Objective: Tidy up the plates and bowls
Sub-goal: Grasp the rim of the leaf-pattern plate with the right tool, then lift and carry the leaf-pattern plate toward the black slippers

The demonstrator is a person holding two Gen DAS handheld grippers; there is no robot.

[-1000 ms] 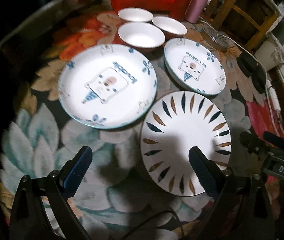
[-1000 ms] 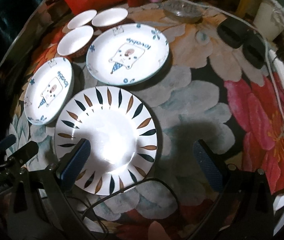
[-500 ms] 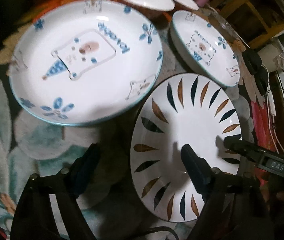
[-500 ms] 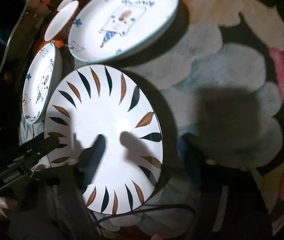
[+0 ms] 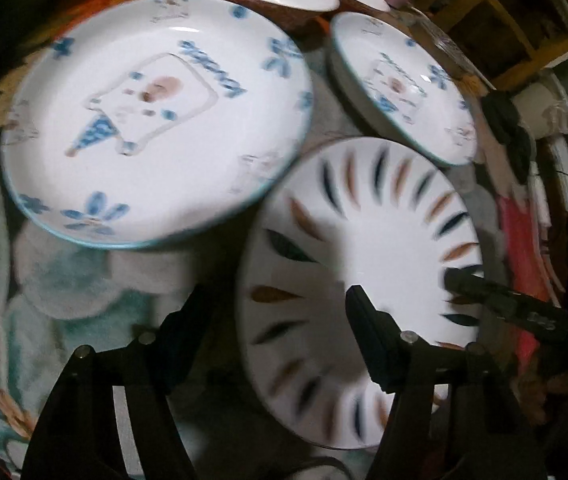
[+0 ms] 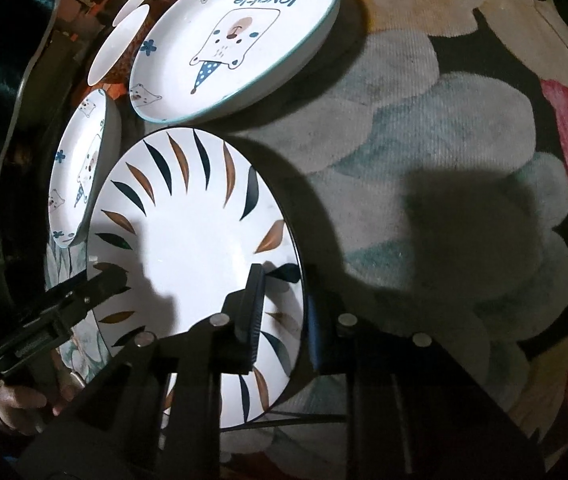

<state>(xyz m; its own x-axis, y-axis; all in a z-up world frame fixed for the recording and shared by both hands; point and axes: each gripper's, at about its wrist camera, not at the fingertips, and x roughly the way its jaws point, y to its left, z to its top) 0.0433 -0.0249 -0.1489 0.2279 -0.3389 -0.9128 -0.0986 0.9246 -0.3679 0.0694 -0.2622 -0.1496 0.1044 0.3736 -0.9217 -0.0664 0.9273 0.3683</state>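
Leaf plate (image 6: 200,248) rim pinched between nearly closed right fingers (image 6: 250,312), lower centre, likely for stacking; left gripper (image 5: 272,328) held wide, straddling opposite rim, nothing gripped.

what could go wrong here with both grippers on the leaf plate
1. The right gripper pinches only the leaf plate rim, so the plate may slip or tip.
2. The large bear plate rim appears to touch it, so lifting could knock it.
3. The left gripper looks open astride the rim; an uneven grip might twist it.
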